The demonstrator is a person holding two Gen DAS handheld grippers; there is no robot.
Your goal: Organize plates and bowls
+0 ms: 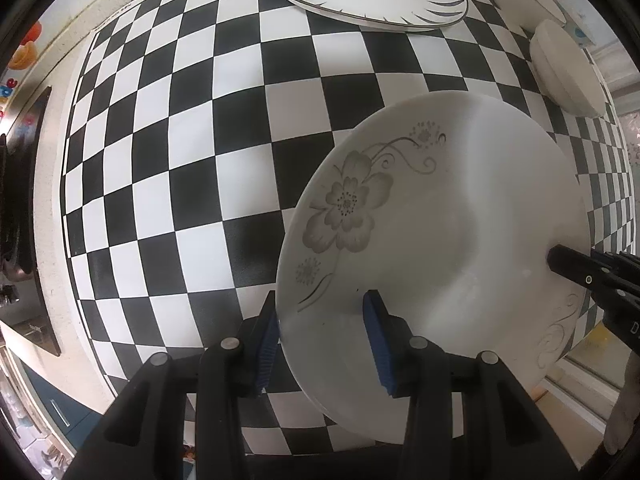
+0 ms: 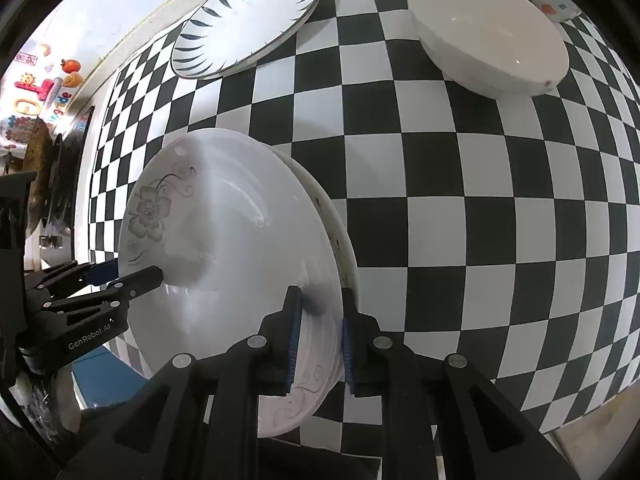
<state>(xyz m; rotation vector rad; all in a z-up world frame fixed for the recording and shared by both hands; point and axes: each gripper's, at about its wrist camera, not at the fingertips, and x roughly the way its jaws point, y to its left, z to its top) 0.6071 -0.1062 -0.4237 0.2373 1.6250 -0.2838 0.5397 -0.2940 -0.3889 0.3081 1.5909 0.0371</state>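
White china with a grey flower, the plate [image 1: 440, 240] sits pinched at its rim by both my tongs: my left tongs [image 1: 326, 344] grip its near edge, my right tongs [image 2: 318, 340] clamp the opposite edge. Beyond them, on the checkered cloth [image 1: 192, 168], lie a striped plate [image 2: 246, 24] and a white bowl [image 2: 492, 36].
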